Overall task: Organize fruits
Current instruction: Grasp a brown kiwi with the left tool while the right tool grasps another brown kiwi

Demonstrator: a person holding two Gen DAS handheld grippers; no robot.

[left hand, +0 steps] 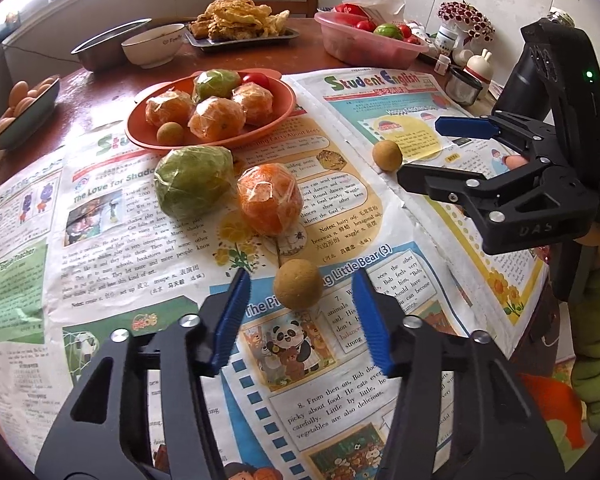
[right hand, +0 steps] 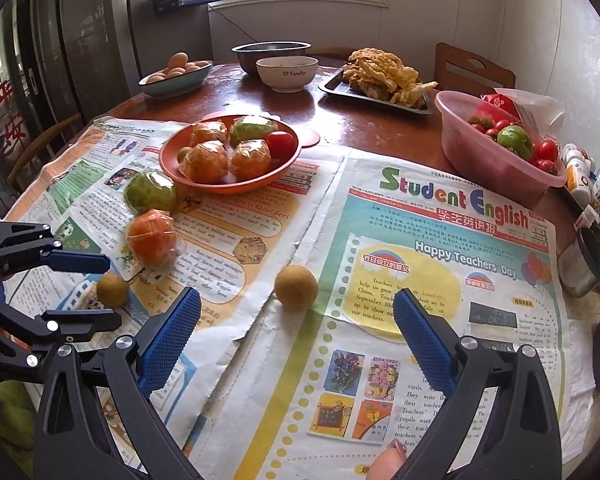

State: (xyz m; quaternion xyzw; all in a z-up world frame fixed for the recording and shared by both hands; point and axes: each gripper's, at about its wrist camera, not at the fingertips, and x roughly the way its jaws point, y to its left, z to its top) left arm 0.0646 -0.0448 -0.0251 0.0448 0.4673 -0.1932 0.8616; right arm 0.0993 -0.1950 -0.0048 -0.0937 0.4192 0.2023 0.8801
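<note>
Two small brown longans lie on the newspaper. The nearer longan (left hand: 298, 284) sits just ahead of my left gripper (left hand: 300, 276), between its blue pads (left hand: 232, 320), with a gap on each side. The other longan (right hand: 296, 288) lies between the wide-apart fingertips of my right gripper (right hand: 296, 294), untouched. Both grippers are open. In the right wrist view the left gripper (right hand: 114, 292) brackets its longan (right hand: 113, 289). A wrapped green fruit (left hand: 194, 186) and a wrapped orange (left hand: 270, 200) rest in front of the orange plate (left hand: 140, 136), which holds wrapped oranges, a green fruit, a tomato and a longan.
Newspaper (right hand: 420, 240) covers the near half of the round wooden table. Behind stand a pink basin of tomatoes (right hand: 460, 152), a tray of fried food (right hand: 384, 76), a white bowl (right hand: 286, 74), a metal bowl (right hand: 272, 50) and a bowl of eggs (right hand: 176, 80). Bottles and a jar (right hand: 584, 264) crowd the right edge.
</note>
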